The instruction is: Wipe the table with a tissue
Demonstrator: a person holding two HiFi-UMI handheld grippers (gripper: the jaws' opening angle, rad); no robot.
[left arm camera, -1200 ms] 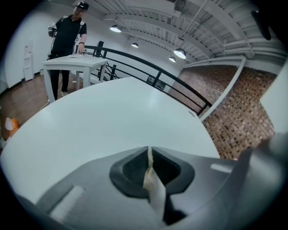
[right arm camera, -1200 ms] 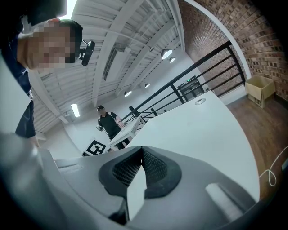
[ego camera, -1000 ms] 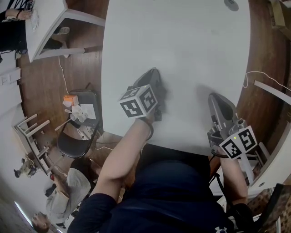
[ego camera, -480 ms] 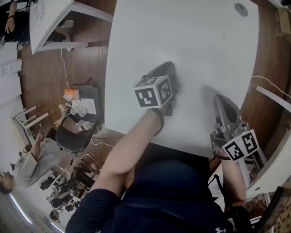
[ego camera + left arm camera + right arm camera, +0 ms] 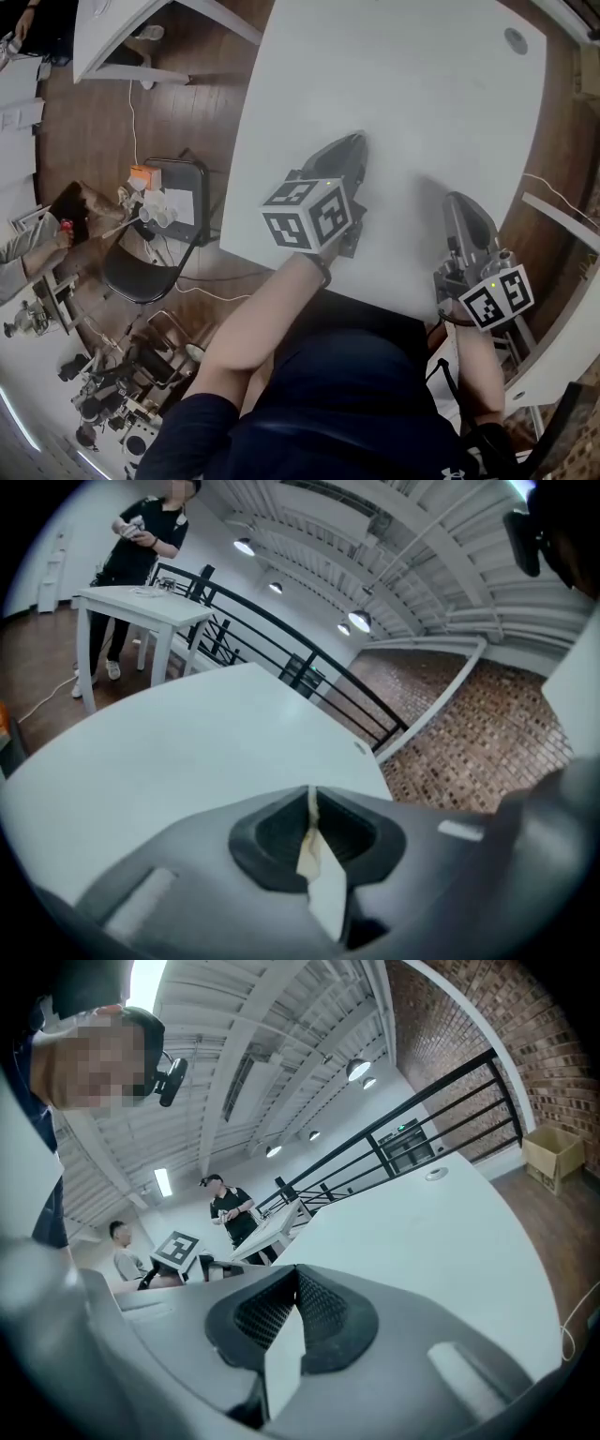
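The white table (image 5: 403, 84) fills the upper middle of the head view, and I see no tissue on it. My left gripper (image 5: 352, 150) lies low over the table's near part, its marker cube (image 5: 309, 216) tipped up toward the camera. In the left gripper view the left gripper (image 5: 311, 794) has its jaws together. A thin cream sliver shows in the seam, and I cannot tell what it is. My right gripper (image 5: 466, 208) rests at the near right edge. In the right gripper view the right gripper (image 5: 298, 1274) is shut, with nothing between the pads.
A black chair (image 5: 155, 253) left of the table carries an orange box (image 5: 142, 176) and small white items (image 5: 157, 216). A round grommet (image 5: 516, 39) sits at the table's far right. A person (image 5: 141, 536) stands by another white table (image 5: 141, 602). A black railing (image 5: 441, 1119) and a cardboard box (image 5: 553, 1152) lie beyond.
The left gripper has risen toward the camera and its cube has turned. The head view has swung, so the table sits further right. The right gripper has barely moved.
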